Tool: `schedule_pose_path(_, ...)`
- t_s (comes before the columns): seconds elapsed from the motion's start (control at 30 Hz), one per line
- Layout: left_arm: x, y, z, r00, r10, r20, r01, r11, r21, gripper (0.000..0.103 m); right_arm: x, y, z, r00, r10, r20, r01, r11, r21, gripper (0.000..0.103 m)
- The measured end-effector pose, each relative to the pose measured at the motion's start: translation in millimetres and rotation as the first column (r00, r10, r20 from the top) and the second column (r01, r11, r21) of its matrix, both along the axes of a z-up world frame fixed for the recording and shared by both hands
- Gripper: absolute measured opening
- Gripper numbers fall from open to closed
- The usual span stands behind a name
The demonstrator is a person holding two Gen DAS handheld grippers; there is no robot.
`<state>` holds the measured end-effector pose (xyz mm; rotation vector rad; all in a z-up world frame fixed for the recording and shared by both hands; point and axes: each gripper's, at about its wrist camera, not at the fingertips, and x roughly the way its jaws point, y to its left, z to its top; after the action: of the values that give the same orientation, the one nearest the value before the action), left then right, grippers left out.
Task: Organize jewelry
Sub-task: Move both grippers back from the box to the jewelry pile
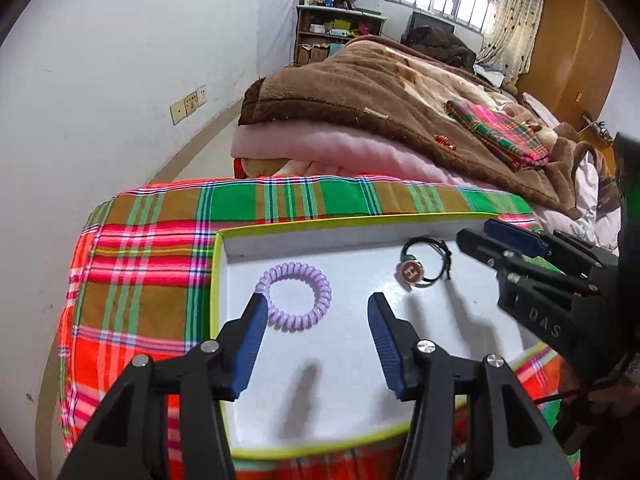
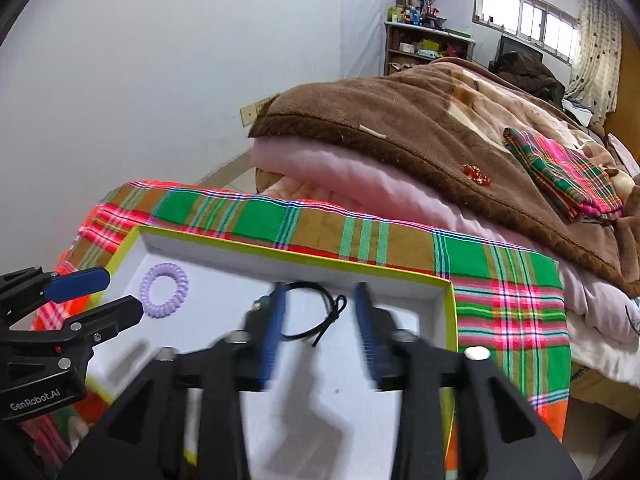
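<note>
A shallow white tray with a lime rim lies on a plaid cloth. In it lie a purple spiral hair tie and a black elastic with a round red "H" charm. My left gripper is open and empty above the tray, its left finger just over the spiral tie. My right gripper is open and empty, its jaws standing either side of the black elastic.
The plaid cloth covers the surface under the tray. Behind it is a pile of pink and brown blankets with a small red sparkly ornament and a folded plaid cloth. A white wall stands at left.
</note>
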<state>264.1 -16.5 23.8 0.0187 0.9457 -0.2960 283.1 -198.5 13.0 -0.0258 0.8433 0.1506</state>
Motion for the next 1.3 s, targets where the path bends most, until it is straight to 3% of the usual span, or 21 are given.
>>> schedule_pose_path(0.4,-62,33,25,0.999,0.023,0.032,-0.019,0.993,-0.117,0.064,-69,-9,22,0.998,0.02,0.056,-0.023,0.998,0.054,0.044)
schedule_pose_path(0.67,-102,51,21,0.999,0.034,0.034,-0.028,0.985,-0.173,0.067,-119,-15,21,0.997,0.04,0.073,-0.044,0.997,0.061,0.044)
schedule_pose_path(0.77,-117,54,18,0.999,0.014,0.034,-0.008,0.982,-0.189,0.072,-137,-18,17,0.996,0.041,0.074,-0.045,0.998,0.048,0.044)
schedule_pose_path(0.87,-129,54,12,1.0,0.018,0.008,-0.017,0.992,-0.127,0.076,-152,-22,11,0.997,0.043,0.066,-0.047,0.997,0.057,0.044)
schedule_pose_path(0.97,-138,55,6,1.0,-0.003,-0.001,0.003,0.993,-0.118,0.077,-166,-24,3,0.998,0.038,0.049,-0.04,0.998,0.055,0.044)
schedule_pose_path(1.3,-166,60,-19,0.998,-0.014,-0.067,0.001,0.983,-0.186,0.076,-190,-26,-31,0.999,0.03,-0.031,-0.028,0.999,0.043,0.048)
